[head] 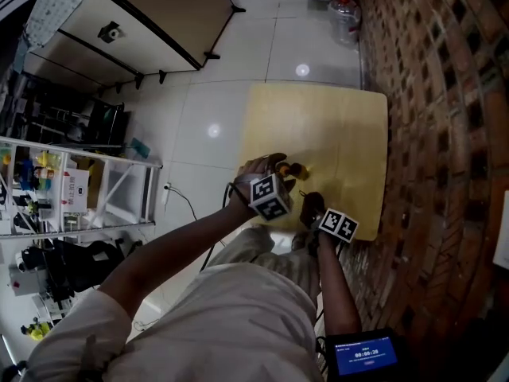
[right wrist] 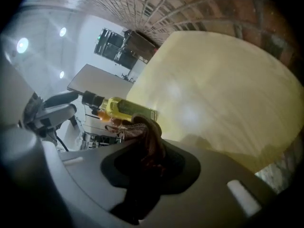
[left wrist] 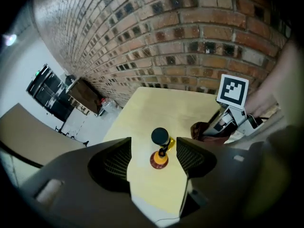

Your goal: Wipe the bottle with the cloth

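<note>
The small bottle [left wrist: 159, 159] is on the yellow table [left wrist: 152, 108], between the wide-apart jaws of the left gripper [left wrist: 153, 144], whose pads do not touch it. The right gripper [right wrist: 149, 161], just beside the bottle, is clenched on the dark brown cloth [right wrist: 148, 137]. I judge the bottle light, stiff and smooth, so it can easily tip or slide. It is better to take it by the yellow body, under its black cap, while the soft, limp cloth folds around it.

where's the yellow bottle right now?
Left gripper view, centre: the small yellow black-capped bottle stands on the pale yellow table between the left gripper's open jaws, untouched, with the dark red cloth held by the right gripper to its right.
</note>
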Available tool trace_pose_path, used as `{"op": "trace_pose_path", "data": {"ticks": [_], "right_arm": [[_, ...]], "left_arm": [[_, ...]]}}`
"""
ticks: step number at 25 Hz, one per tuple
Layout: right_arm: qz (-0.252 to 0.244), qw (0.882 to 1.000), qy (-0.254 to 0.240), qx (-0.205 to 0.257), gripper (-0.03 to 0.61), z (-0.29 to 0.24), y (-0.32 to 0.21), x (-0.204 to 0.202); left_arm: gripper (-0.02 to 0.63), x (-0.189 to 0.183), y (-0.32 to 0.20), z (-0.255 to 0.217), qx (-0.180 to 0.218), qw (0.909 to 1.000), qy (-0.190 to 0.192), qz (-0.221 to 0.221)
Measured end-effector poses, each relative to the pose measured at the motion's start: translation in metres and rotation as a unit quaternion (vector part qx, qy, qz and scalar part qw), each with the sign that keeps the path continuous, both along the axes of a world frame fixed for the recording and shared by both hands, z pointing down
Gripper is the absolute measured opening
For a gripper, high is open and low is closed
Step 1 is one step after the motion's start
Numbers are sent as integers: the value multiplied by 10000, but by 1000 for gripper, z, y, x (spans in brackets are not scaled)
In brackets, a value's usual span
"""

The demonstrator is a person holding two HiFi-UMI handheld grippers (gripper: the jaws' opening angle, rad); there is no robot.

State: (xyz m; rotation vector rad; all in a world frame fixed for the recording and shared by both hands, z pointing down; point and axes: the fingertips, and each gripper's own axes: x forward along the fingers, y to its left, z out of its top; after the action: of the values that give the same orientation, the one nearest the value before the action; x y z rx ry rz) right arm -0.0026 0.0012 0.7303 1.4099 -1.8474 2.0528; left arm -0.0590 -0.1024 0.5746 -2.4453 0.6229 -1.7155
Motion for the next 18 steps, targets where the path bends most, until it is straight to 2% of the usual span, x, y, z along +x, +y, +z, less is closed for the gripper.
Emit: {"op": "trace_pose_path", "data": {"ticks": [2,4,5,7,9,11,14,16,18], "right_arm": [[44,9997,182,166,84,-7,9,18],[-39,9989,314,336,84,-16,14,32],[-130,9982,390,436,84,-22,16,37],[-324,9959,548,638,84,-36,21,44],[-492,9924,739,853,84,-55,24,50],[-627,9868,992,1114,84,-76,23,61],[-635,9773,1380,1478,84,-106,16,77],[-483,9727,1532,1676,84,-126,12,83],[-238,9665,1436,2113,84,-159,8,81]], "left_arm": [[316,-7,7,-14,-58,9989,366,-297],[305,-11,17,-33,-94,9936,991,-535],[305,-12,22,-45,-109,9878,1414,-646],[286,-20,31,-68,-150,9698,2234,-963],[248,-37,37,-83,-187,9498,2795,-1391],[196,-57,38,-92,-147,9323,3152,-1766],[108,-86,37,-105,71,9121,3571,-2013],[59,-102,39,-111,163,9035,3740,-2087],[30,-116,43,-115,174,8991,3831,-2111]]}}
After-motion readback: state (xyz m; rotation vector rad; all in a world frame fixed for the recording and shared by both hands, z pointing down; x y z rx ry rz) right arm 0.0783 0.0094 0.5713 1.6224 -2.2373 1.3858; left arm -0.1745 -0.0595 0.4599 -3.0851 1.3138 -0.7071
